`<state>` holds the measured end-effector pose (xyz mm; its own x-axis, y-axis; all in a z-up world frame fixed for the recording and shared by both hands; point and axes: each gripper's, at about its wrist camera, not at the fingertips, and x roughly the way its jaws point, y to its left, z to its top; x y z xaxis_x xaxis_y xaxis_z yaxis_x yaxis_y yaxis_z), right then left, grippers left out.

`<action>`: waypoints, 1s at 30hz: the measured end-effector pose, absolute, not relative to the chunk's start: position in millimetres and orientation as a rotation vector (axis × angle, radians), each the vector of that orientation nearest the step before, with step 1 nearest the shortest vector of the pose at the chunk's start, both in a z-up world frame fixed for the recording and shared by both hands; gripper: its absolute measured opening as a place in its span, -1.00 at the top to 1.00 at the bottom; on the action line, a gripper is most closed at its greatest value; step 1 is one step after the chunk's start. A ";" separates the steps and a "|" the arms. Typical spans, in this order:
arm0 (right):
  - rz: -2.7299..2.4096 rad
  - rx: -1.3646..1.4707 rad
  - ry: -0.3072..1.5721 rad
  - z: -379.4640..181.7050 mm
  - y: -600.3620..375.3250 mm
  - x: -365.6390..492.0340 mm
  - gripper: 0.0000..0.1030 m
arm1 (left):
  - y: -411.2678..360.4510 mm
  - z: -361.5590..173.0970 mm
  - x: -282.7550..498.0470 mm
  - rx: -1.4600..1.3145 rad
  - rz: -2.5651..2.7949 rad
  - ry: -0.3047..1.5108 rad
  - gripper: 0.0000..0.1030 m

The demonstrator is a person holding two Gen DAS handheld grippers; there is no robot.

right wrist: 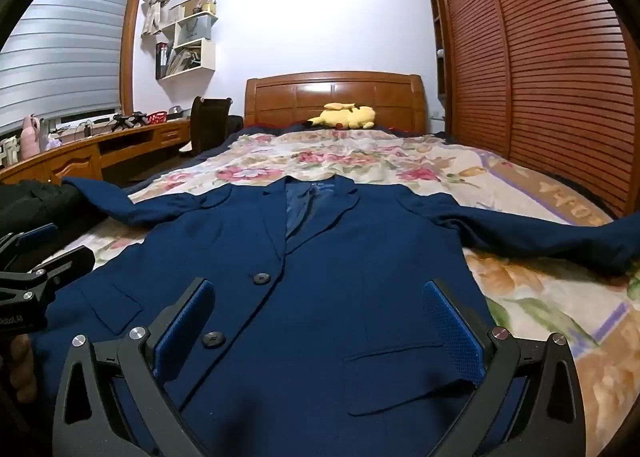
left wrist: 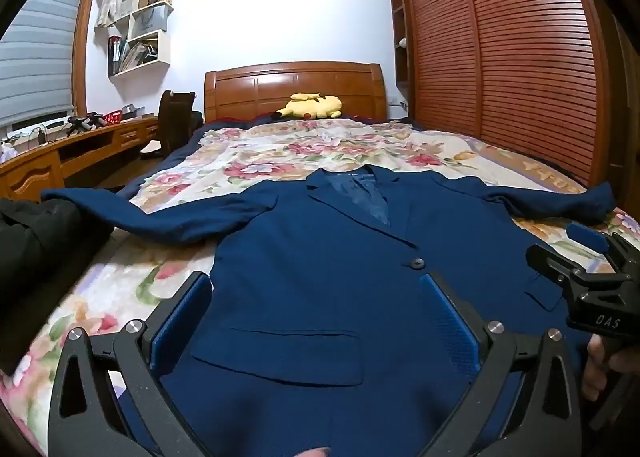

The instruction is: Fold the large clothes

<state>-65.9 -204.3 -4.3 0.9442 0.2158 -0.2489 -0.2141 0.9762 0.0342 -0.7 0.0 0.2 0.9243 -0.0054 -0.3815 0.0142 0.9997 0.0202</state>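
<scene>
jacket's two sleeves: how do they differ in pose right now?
In the right wrist view, the left sleeve runs out to the bed's edge, its cuff by a black garment; the right sleeve ends on the floral bedspread. The left sleeve looks straighter; the right sleeve bends at the elbow. Both lie spread out flat from the navy jacket, unfolded.

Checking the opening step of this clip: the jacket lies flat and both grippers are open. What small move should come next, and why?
Probably reach the left gripper out to the left sleeve and close on it. The navy jacket lies spread face up on the bed, sleeves out sideways, and the right gripper also holds nothing, so nothing is folded yet.
</scene>
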 end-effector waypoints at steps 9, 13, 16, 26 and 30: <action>0.222 0.010 0.257 -5.6 -204.0 -67.0 -1.00 | -0.1 0.3 -0.1 0.021 -0.010 0.407 -1.00; 0.223 0.009 0.256 -5.9 -203.0 -67.4 -1.00 | 0.2 -1.6 1.4 0.021 -0.011 0.404 -1.00; 0.222 0.009 0.256 -6.3 -202.7 -65.2 -1.00 | 5.3 -0.4 0.3 0.020 -0.010 0.404 -1.00; 0.223 0.009 0.255 -3.5 -203.4 -66.5 -1.00 | 5.4 -0.1 0.5 0.018 -0.010 0.404 -1.00; 0.223 0.011 0.254 -2.9 -203.3 -66.3 -1.00 | 6.8 -1.4 1.7 0.017 -0.009 0.402 -1.00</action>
<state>-66.3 -203.3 -2.9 0.9435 0.2197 -0.2482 -0.2170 0.9754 0.0385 1.7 6.8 -1.4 0.9202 -0.0050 -0.3914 0.0116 0.9998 0.0146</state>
